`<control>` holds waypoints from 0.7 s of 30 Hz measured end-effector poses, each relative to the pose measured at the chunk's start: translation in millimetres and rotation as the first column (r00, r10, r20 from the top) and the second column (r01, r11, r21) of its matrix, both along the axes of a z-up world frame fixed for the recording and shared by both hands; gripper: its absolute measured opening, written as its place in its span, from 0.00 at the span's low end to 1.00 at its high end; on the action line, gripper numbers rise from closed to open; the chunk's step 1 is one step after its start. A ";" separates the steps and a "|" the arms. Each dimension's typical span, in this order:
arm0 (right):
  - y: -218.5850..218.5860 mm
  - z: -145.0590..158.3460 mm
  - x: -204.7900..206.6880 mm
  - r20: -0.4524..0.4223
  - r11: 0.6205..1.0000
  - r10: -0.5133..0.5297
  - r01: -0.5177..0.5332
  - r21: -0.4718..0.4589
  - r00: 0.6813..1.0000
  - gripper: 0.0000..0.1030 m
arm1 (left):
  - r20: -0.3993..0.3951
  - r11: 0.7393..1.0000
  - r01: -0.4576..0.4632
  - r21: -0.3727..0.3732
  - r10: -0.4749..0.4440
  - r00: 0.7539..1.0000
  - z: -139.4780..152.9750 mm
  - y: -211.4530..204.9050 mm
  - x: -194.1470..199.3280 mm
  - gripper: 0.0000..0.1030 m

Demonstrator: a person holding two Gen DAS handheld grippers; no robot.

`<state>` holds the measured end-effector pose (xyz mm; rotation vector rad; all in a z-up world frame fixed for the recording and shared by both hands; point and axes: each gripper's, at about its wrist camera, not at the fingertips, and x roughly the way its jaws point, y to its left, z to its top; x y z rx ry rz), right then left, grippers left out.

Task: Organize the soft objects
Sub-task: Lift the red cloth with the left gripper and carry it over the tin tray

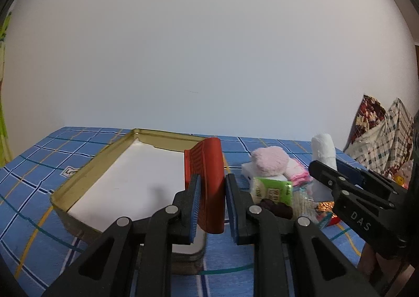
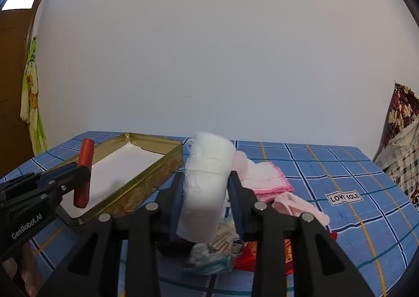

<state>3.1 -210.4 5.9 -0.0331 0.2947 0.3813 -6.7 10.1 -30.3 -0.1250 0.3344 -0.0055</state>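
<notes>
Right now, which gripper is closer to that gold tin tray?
Left. The left gripper, clamping a red item, sits over the tray's near corner. The right gripper, holding a white roll, is beside the tray, over the soft pile.

On the body of the right gripper (image 1: 324, 166), as seen from the left wrist view, the white letters "DAS" are printed. On the body of the left gripper (image 2: 76, 179), as seen from the right wrist view, the white lettering "GenRobot.AI" is carried. A small white label sewn on the blue checked cloth (image 2: 327, 166) is marked "LOVE SOLE" in black, the last letter of the first word being unclear. Dark print is borne by a green and white packet (image 1: 272, 188), but it cannot be read.
</notes>
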 end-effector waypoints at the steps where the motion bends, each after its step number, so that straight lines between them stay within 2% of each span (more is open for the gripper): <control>1: 2.0 0.1 -0.3 0.003 1.000 0.007 -0.007 0.000 1.000 0.32 | -0.002 1.000 -0.003 -0.002 0.003 1.000 0.0 2.1 0.3 0.20; 21: 45.3 -1.3 -0.9 0.007 0.994 0.106 -0.106 -0.005 0.994 0.33 | -0.049 0.995 -0.098 -0.005 0.098 0.994 -0.7 37.8 -1.8 0.20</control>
